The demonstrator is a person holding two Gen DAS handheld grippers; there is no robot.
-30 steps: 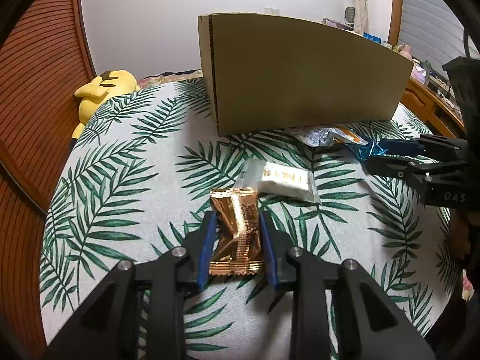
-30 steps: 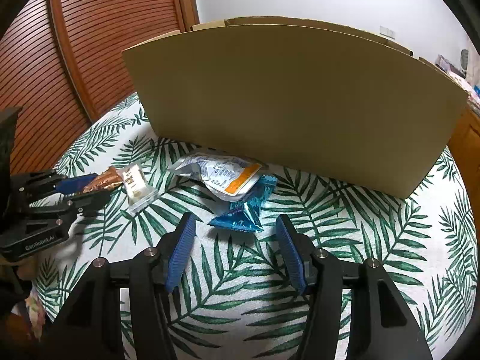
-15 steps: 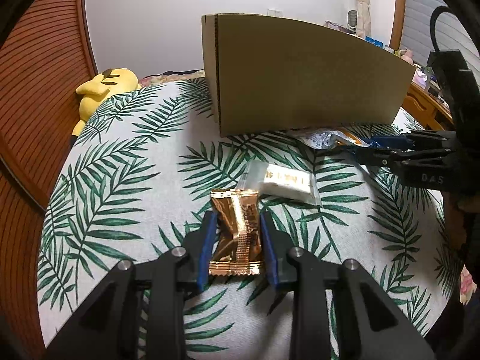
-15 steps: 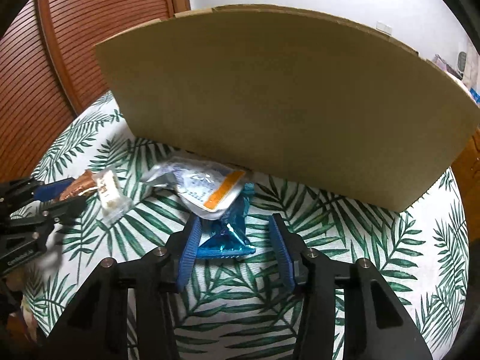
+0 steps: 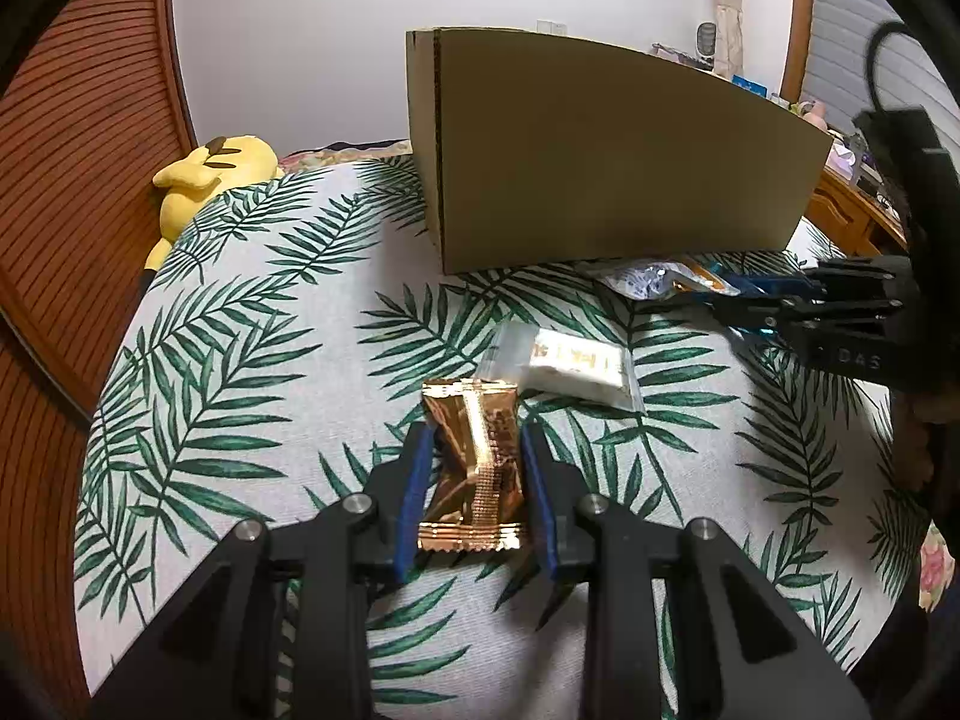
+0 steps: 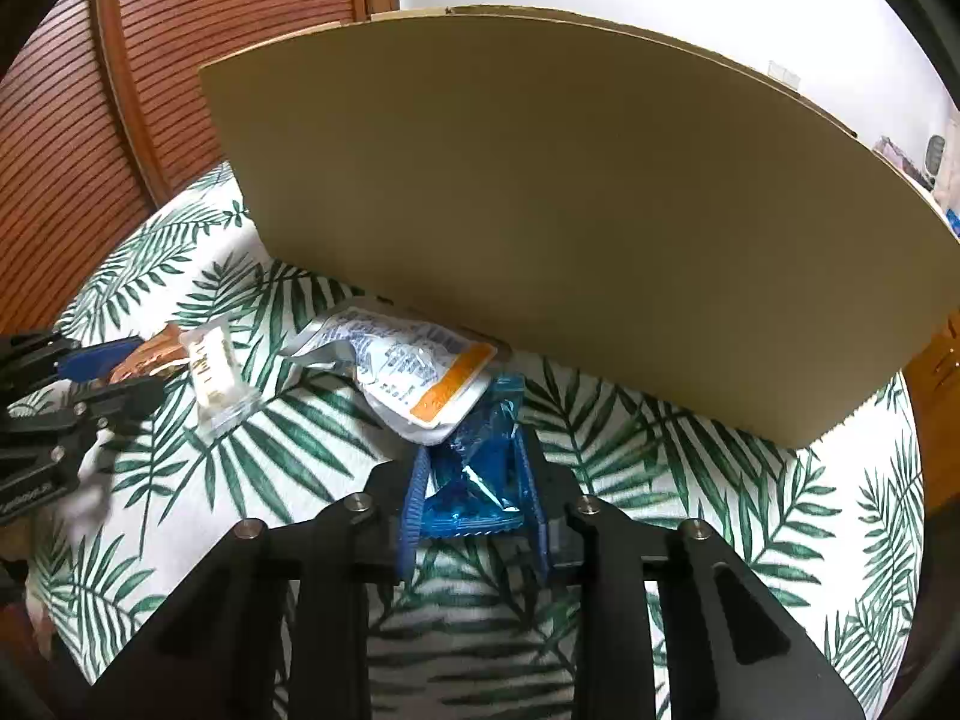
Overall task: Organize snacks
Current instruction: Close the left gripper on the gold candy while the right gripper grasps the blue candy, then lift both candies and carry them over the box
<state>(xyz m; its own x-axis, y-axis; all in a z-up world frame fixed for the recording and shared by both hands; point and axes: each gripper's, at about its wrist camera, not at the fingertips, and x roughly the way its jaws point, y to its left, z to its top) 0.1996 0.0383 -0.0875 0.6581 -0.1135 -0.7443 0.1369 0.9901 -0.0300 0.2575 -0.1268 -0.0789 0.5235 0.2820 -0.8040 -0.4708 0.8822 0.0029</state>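
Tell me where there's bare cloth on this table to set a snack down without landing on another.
Bare cloth: the wide stretch between the yellow plush, the cardboard box and the gold packet, plus the area right of the blue packet. Crowded: in front of the box around the white pouch and clear-wrapped snack.

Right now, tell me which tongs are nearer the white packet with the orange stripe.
Right. The right tongs grip the blue packet tucked under it; the left tongs sit farther off.

Legible: white letters "DAS" on black body of right gripper (image 5: 744, 312), seen from left wrist. Snack wrapper print unreadable.
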